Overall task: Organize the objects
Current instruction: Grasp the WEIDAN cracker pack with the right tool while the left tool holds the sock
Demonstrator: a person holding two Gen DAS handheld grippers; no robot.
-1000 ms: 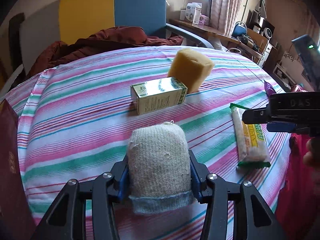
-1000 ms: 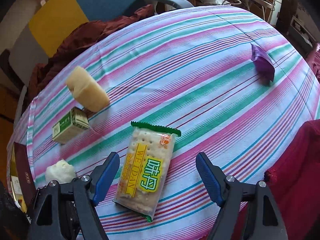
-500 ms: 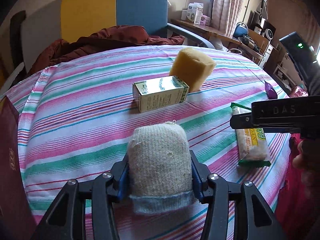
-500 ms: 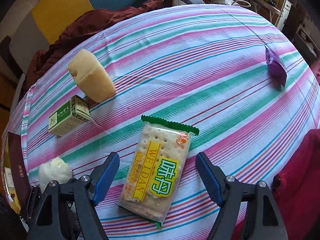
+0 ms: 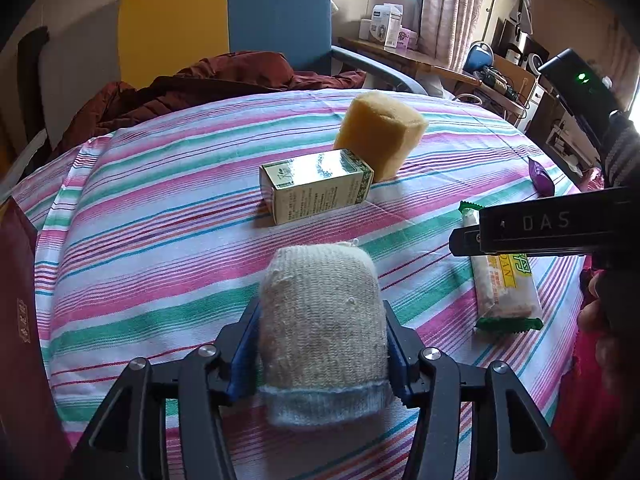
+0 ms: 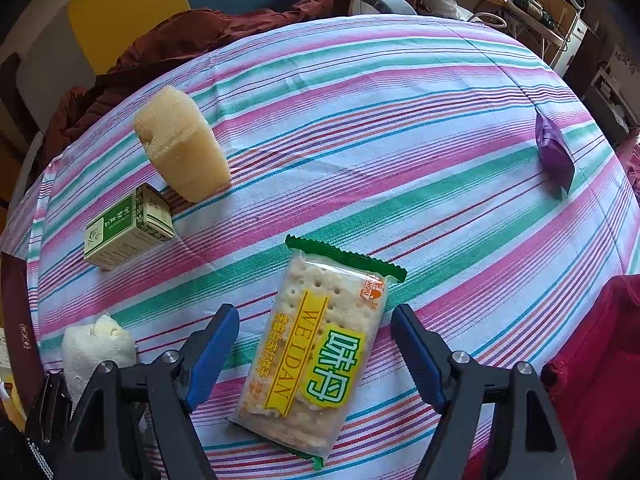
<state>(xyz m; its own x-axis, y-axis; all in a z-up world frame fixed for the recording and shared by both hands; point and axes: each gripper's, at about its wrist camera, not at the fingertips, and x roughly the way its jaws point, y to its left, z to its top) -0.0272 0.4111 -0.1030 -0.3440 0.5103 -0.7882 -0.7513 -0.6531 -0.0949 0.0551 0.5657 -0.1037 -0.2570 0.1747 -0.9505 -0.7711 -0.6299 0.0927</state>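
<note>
Five things lie on our bench under its pink, green and white striped cloth [image 6: 420, 92], with a blue and yellow chair [image 5: 224, 20] at twelve o'clock. Our left gripper [image 5: 320, 344] has just been easing its jaws wider, yet the blue pads still flank and touch the beige knitted scrubbing pad [image 5: 320, 328]. Our right gripper [image 6: 316, 356] points steeply down, jaws wide apart, straddling without touching the clear cracker packet with green ends [image 6: 316, 352].
</note>
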